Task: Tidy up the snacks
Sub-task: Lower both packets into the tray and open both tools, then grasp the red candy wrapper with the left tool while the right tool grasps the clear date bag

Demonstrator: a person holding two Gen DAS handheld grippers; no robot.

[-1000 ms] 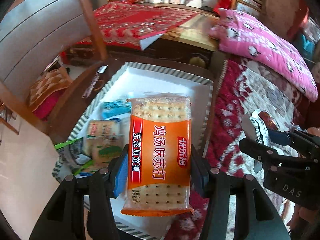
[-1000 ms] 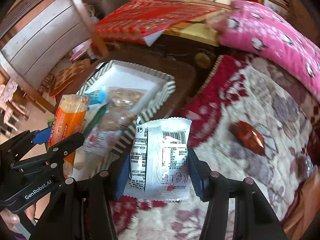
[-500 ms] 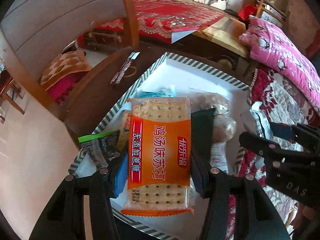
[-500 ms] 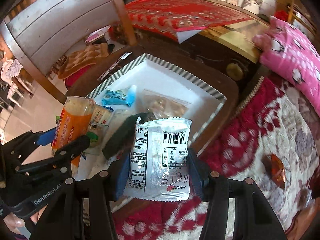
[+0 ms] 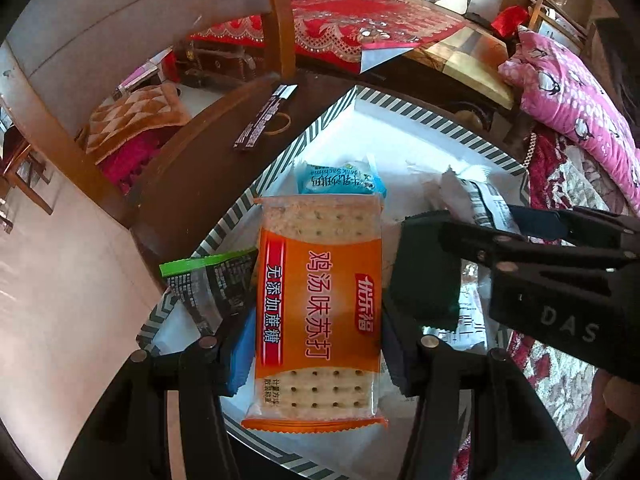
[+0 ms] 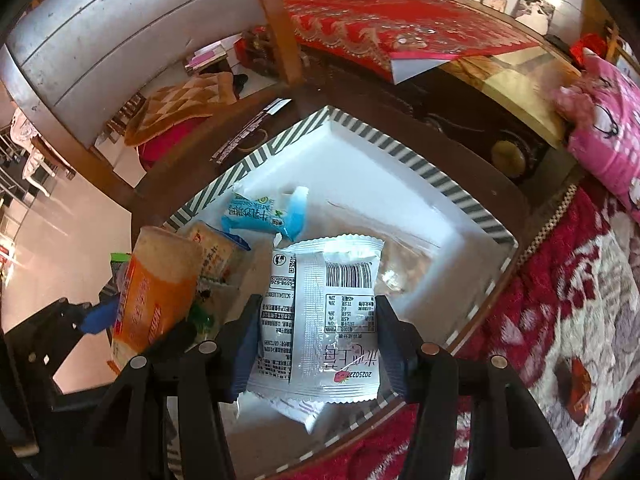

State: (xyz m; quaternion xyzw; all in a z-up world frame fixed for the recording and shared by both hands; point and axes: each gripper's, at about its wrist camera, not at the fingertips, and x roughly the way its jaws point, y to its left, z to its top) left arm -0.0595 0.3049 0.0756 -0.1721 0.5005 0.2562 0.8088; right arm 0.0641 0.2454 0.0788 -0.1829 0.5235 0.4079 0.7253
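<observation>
Both grippers hang over the tray now, each loaded. Nearest in the left wrist view, the left gripper pinches the orange cracker packet by its long edges, packet flat and face up, a grip that would let it drop level. Just left of it a green-edged dark wrapper hangs over the striped rim of the tray at the near-left edge. On the other side the right gripper clamps a white sachet by its sides, barcode up, above the near half of the tray; a second white packet peeks out beneath it, resting on the tray floor.

Farther in, a blue milk-candy packet lies toward the left edge, beside a pale biscuit pack. The far corner of the tray is bare white, and that looks like the sensible landing spot for these two. Beyond the rim, on the dark round table, sits a black remote. One brown wrapped candy lies on the red floral blanket to the right, so by my reckoning collecting isn't finished.
</observation>
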